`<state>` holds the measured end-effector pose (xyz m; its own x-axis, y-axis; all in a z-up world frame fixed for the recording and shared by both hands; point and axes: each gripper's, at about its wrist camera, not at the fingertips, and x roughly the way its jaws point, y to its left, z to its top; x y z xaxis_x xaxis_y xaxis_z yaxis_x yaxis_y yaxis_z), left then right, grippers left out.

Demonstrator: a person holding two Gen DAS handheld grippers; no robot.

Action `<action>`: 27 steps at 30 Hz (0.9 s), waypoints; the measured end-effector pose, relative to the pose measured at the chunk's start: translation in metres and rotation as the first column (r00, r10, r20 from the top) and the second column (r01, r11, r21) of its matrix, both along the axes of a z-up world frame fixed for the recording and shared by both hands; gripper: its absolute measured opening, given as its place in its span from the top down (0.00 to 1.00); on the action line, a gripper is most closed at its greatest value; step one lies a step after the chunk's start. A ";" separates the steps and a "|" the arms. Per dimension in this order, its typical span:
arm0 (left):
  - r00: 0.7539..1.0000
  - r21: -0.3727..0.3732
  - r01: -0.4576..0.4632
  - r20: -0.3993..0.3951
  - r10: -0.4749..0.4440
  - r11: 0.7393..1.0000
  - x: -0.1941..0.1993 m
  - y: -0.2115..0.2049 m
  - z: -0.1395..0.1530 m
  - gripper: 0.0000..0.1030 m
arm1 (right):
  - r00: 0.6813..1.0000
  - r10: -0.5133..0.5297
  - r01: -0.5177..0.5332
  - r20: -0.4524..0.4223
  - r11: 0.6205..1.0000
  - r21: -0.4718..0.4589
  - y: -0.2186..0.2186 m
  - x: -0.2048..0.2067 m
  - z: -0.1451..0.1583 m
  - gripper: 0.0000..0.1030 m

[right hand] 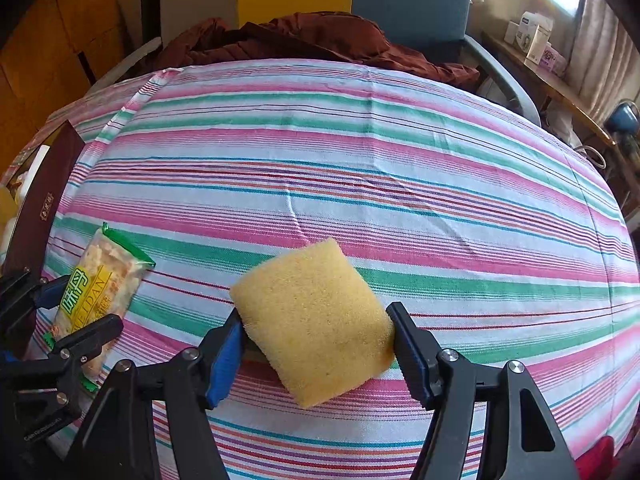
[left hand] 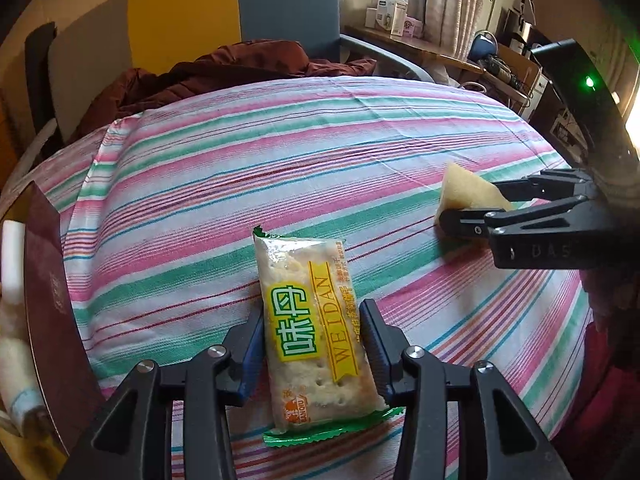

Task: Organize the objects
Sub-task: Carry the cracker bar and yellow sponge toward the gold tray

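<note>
A cracker packet (left hand: 316, 332) with green ends and yellow label sits between the fingers of my left gripper (left hand: 316, 336), which is shut on its sides over the striped cloth; it also shows in the right wrist view (right hand: 96, 292). My right gripper (right hand: 316, 336) is shut on a yellow sponge (right hand: 316, 320), held tilted just above the cloth. In the left wrist view the sponge (left hand: 464, 196) and the right gripper (left hand: 452, 208) are at the right, apart from the packet.
A striped cloth (right hand: 360, 184) covers the table. A dark red box (left hand: 52, 312) stands at the left edge with white items beside it. A brown jacket (right hand: 304, 40) lies on a chair behind the table. A shelf with boxes (left hand: 392, 16) is at the far right.
</note>
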<state>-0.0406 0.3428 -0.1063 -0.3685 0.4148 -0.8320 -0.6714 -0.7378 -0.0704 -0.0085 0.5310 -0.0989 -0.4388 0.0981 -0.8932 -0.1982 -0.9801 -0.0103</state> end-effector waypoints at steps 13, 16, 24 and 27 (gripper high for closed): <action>1.000 -0.058 0.018 -0.023 -0.019 0.998 0.000 0.010 -0.002 0.46 | 1.000 0.004 -0.004 0.012 1.000 -0.009 0.001 -0.001 -0.001 0.32; 0.999 -0.060 0.013 -0.031 -0.015 0.998 -0.006 0.012 -0.002 0.46 | 1.000 0.003 -0.003 0.012 1.000 -0.007 0.000 -0.001 -0.001 0.32; 0.999 -0.052 0.027 -0.037 -0.029 0.998 -0.001 0.003 0.001 0.52 | 1.000 0.026 -0.026 -0.013 1.000 0.011 -0.008 -0.001 0.007 0.36; 0.999 -0.039 0.021 -0.034 -0.022 0.999 0.004 -0.005 0.007 0.52 | 0.998 0.048 -0.047 -0.047 0.999 0.009 -0.016 0.000 0.017 0.36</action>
<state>-0.0369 0.3374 -0.0991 -0.3888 0.3907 -0.8344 -0.6887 -0.7249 -0.0186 -0.0083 0.5152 -0.0820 -0.4850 0.0835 -0.8705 -0.1519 -0.9883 -0.0102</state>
